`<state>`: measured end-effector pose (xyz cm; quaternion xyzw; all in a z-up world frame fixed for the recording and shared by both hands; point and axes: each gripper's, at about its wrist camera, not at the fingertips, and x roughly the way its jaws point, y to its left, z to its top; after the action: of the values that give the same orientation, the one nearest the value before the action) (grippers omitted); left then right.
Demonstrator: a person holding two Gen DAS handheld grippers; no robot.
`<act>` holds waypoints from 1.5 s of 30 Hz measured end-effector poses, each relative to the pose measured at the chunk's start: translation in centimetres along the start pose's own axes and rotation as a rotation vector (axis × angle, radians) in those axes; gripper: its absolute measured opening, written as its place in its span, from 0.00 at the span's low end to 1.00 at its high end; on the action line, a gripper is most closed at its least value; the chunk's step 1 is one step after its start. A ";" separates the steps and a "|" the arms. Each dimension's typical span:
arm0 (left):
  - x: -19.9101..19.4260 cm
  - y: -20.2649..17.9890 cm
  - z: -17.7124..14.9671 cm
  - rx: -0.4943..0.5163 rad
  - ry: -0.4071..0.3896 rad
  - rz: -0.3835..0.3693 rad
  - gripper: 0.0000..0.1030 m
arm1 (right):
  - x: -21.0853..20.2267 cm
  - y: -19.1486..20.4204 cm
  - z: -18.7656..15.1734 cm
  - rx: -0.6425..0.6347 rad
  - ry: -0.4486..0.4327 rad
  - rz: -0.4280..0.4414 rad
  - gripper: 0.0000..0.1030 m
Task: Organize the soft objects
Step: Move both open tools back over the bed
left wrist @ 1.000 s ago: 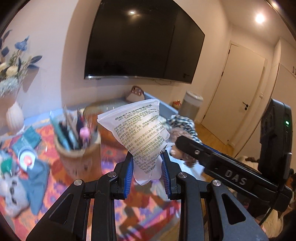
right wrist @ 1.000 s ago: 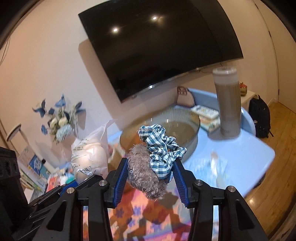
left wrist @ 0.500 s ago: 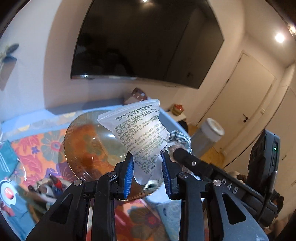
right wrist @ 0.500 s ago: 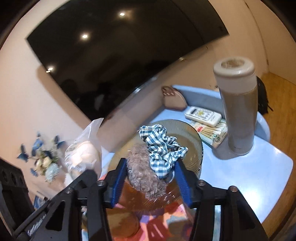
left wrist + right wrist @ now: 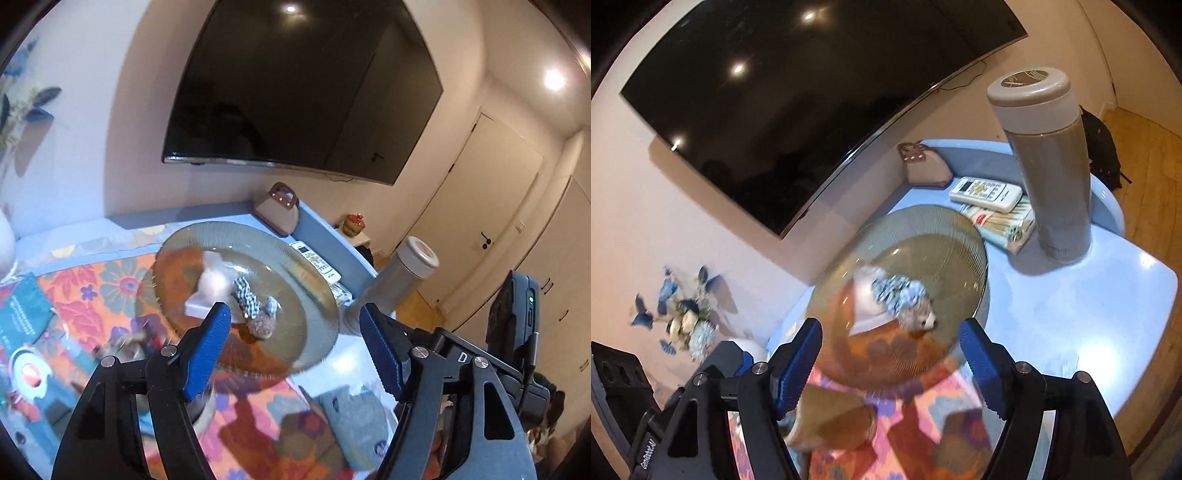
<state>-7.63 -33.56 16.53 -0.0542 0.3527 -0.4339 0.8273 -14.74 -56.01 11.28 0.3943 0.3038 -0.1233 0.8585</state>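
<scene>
While both tongs (image 5: 295, 347) (image 5: 890, 354) gape empty, pouch (image 5: 212, 284) and scrunchie (image 5: 246, 301) in dish (image 5: 317, 288), socks (image 5: 354, 417) left-view only.

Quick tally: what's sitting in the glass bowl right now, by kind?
White plastic pouch: 1
Checked scrunchie: 1
Fuzzy brown toy: 1
Total in the glass bowl: 3

The pale blue tabletop (image 5: 1108, 306) carries a floral cloth (image 5: 107, 291) at 8 o'clock, with a ribbed glass plate (image 5: 945, 236) partly over it. At 2 o'clock stand a grey flask (image 5: 1052, 177), a white remote (image 5: 986, 190) and a small brown bag (image 5: 927, 168).
</scene>
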 end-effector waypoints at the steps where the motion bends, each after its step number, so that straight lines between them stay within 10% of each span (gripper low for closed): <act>1: -0.6 -0.2 -0.4 0.006 -0.001 -0.002 0.69 | -0.5 0.3 -0.7 -0.013 0.004 0.010 0.76; 13: -9.2 1.0 -10.6 0.071 0.129 -0.129 0.68 | -4.3 4.2 -10.0 -0.133 0.115 0.026 0.91; 22: -16.9 10.6 -16.1 -0.149 0.043 0.015 0.70 | 0.4 11.1 -18.2 -0.311 0.366 0.109 0.93; 26: -20.0 16.4 -17.6 -0.279 0.005 0.189 0.70 | 3.5 14.8 -22.1 -0.431 0.454 0.142 0.93; 37: -19.8 27.2 -20.2 -0.355 -0.063 0.570 0.70 | 9.1 19.1 -27.5 -0.732 0.224 0.092 0.93; 45: -19.4 28.7 -20.9 -0.401 -0.107 0.547 0.70 | 12.6 17.2 -27.2 -0.681 0.232 0.037 0.93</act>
<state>-8.62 3.30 -0.04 -0.1418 0.3885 -0.1147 0.9032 -8.57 -23.90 0.13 0.1023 0.4156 0.0461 0.9026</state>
